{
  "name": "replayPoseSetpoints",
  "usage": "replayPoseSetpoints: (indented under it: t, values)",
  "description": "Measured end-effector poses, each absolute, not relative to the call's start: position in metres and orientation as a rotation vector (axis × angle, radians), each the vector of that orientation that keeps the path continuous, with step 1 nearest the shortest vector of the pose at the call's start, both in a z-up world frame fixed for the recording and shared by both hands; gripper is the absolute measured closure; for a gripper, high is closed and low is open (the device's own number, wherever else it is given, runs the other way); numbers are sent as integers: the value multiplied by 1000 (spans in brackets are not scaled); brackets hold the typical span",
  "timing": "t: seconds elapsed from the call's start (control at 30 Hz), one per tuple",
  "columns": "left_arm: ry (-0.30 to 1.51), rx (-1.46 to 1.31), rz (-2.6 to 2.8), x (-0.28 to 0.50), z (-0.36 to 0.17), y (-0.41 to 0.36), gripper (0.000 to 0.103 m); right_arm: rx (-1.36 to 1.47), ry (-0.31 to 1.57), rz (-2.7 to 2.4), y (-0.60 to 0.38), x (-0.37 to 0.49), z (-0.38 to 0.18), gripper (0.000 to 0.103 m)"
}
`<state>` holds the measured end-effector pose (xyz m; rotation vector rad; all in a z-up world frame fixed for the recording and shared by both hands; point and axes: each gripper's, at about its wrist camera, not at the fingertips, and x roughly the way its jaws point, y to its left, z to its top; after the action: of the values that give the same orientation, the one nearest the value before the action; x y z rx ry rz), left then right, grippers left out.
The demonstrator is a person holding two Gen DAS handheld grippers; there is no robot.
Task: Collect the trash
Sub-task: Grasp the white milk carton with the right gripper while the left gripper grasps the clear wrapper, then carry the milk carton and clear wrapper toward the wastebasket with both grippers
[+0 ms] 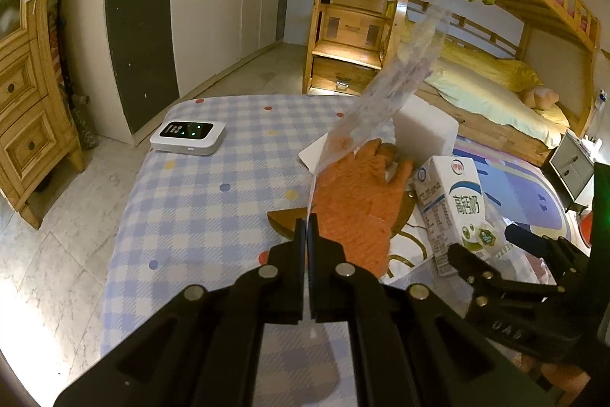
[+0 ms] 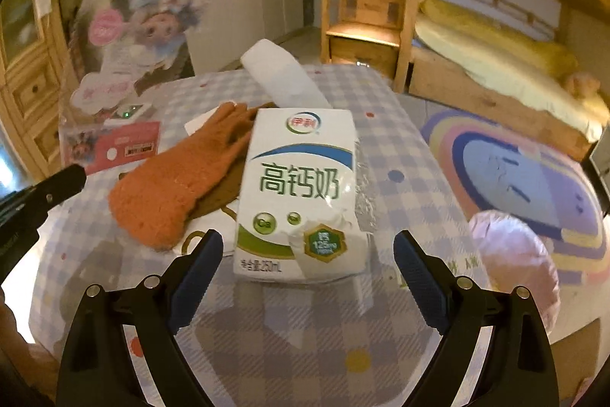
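Observation:
My left gripper (image 1: 309,227) is shut on the bottom edge of a clear printed plastic wrapper (image 1: 396,79), which stands up and leans away to the right. The right wrist view shows the same wrapper (image 2: 126,63) at the left, above the left gripper (image 2: 74,176). A white milk carton (image 2: 301,185) lies on the checked tablecloth (image 2: 400,155). My right gripper (image 2: 308,241) is open, with the carton's near end between its fingers; the blue pads stand clear of its sides. In the left wrist view the carton (image 1: 453,205) lies just beyond the right gripper (image 1: 492,246).
An orange glove (image 1: 358,197) lies left of the carton on a brown-and-white sheet. Behind them are a white foam block (image 1: 423,132) and a white device with green lights (image 1: 187,138). A pink rounded thing (image 2: 514,254) sits by the table's right edge. Beyond are a bunk bed and wardrobes.

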<state>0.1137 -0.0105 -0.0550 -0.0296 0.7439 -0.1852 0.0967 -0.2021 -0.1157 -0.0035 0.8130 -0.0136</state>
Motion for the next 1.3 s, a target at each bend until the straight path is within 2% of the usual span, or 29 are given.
replayPoseSetpoints:
  t: [0.07, 0.1, 0.13, 0.6, 1.0, 1.3]
  values:
    - [747, -30, -183, 114, -56, -10, 103, 6, 834, 0, -205, 98, -119, 17]
    - [748, -30, -183, 114, -57, -9, 103, 7, 844, 11, -205, 98, -120, 29]
    - [748, -30, -182, 113, -57, -9, 103, 4, 848, 18, -204, 97, -121, 30]
    - [654, -4, -262, 89, -44, -17, 103, 63, 618, 119, -219, 51, -78, 33]
    - [694, 89, -418, 87, -43, -106, 103, 163, 667, -64, -286, 42, -64, 32]
    - [736, 158, -597, 79, -52, -188, 103, 199, 616, -236, -357, 10, -53, 32]
